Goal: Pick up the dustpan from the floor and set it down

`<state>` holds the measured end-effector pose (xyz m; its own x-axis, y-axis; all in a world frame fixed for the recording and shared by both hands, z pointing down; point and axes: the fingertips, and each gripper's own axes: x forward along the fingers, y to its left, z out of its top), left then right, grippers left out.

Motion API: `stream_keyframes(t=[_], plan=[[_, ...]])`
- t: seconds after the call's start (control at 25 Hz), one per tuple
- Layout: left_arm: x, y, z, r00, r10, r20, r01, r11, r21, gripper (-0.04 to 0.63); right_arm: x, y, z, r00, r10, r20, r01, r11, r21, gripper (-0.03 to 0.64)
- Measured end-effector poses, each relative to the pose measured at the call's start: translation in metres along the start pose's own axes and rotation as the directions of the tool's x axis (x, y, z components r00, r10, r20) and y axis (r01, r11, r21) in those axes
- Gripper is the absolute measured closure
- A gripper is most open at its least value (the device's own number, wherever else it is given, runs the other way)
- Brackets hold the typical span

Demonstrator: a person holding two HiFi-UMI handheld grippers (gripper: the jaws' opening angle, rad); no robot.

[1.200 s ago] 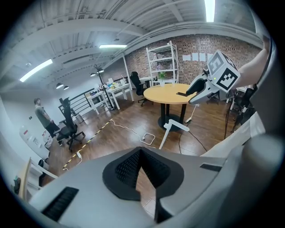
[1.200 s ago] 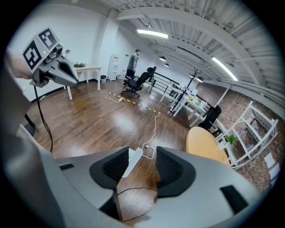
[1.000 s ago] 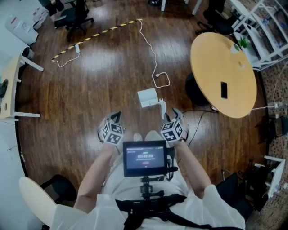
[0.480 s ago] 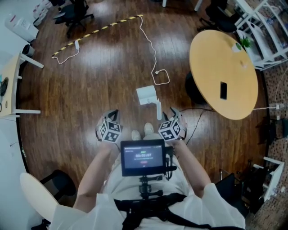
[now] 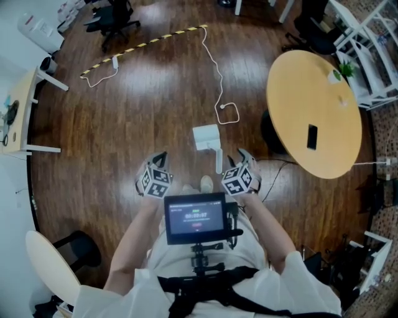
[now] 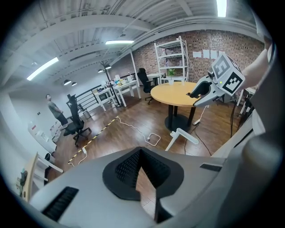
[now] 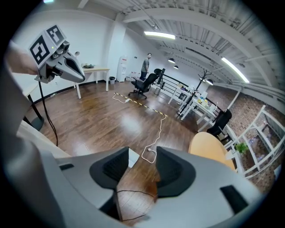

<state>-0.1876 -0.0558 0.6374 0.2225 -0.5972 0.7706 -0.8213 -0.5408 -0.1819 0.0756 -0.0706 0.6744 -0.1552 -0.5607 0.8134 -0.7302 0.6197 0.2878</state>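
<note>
The white dustpan lies on the wooden floor, its handle pointing back toward me. Both grippers hang just short of it, one on each side of the handle, touching nothing. My left gripper has its pads meeting at the tips with nothing between them. My right gripper stands open and empty. In the right gripper view a corner of the dustpan shows between the pads of the right gripper. The left gripper view shows only the dustpan's handle beyond the left gripper.
A round yellow table with a phone stands to the right. A white cable and a yellow-black strip run across the floor ahead. Office chairs, a desk and shelving line the edges. A person stands far off.
The floor has shifted in the head view as I step forward. Both grippers have edged ahead, and the dustpan's handle now lies nearer, between them. The jaws look the same.
</note>
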Motion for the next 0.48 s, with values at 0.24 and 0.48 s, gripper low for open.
stream_keyframes(t=[0.24, 0.48], plan=[[-0.001, 0.000, 0.004, 0.999, 0.033, -0.005, -0.034, 0.999, -0.022, 0.601, 0.006, -0.008, 0.002, 1.000, 0.022, 0.016, -0.022, 0.999, -0.026, 0.413], [-0.001, 0.001, -0.004, 1.000, 0.021, -0.020, -0.022, 0.999, -0.037, 0.601, 0.015, 0.007, 0.006, 0.998, 0.060, -0.003, -0.060, 0.998, -0.011, 0.413]])
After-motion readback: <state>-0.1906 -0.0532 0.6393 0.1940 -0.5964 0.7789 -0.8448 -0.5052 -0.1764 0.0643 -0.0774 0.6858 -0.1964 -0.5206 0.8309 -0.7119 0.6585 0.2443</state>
